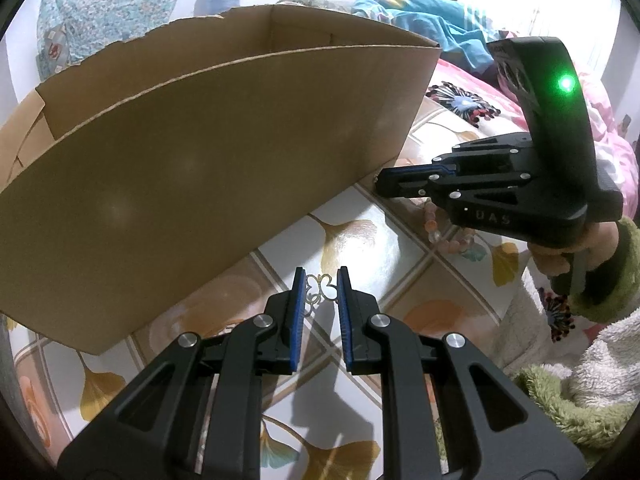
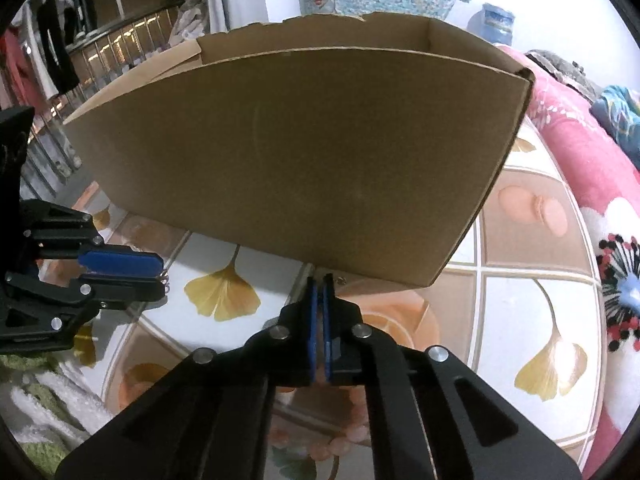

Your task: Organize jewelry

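Gold butterfly ornament (image 1: pixel 320 290) sat pinched between the left gripper (image 1: pixel 320 280) fingers, just above the patterned surface (image 1: pixel 400 248). Best lifted straight, squeeze kept light but steady, then carried over the near rim of the cardboard box (image 1: pixel 200 168) looming ahead of the fingers. Right gripper (image 2: pixel 320 284) fingers were nearly clenched; whether gripping anything, could not tell. Pink bead bracelet (image 1: pixel 440 236) lay beneath that gripper. Probably next in line.
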The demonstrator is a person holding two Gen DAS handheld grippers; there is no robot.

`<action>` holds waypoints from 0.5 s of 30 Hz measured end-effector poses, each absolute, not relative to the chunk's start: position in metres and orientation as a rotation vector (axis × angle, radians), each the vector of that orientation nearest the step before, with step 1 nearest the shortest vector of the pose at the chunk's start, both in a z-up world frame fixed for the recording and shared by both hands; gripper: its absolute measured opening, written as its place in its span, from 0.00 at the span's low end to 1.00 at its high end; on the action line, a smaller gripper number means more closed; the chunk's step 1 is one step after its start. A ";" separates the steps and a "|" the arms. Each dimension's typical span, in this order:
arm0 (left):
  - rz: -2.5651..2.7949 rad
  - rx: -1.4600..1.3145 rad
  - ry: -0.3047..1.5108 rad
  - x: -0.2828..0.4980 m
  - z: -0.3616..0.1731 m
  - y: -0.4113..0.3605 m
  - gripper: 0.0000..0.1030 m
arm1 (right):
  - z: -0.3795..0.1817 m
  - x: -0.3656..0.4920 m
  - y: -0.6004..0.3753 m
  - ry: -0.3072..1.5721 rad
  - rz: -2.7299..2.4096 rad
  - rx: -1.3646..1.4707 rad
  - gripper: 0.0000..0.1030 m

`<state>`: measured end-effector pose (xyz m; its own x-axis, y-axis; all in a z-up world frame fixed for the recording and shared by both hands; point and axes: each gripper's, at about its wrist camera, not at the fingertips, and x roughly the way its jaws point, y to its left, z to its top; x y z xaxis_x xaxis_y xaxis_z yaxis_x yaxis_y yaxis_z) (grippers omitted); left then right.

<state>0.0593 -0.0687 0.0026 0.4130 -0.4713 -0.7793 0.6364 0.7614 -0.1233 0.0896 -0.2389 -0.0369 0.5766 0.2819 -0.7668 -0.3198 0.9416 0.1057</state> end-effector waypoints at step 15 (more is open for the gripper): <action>-0.694 0.195 0.893 0.055 0.005 -0.064 0.14 | -0.022 0.074 -0.263 0.871 0.357 0.099 0.02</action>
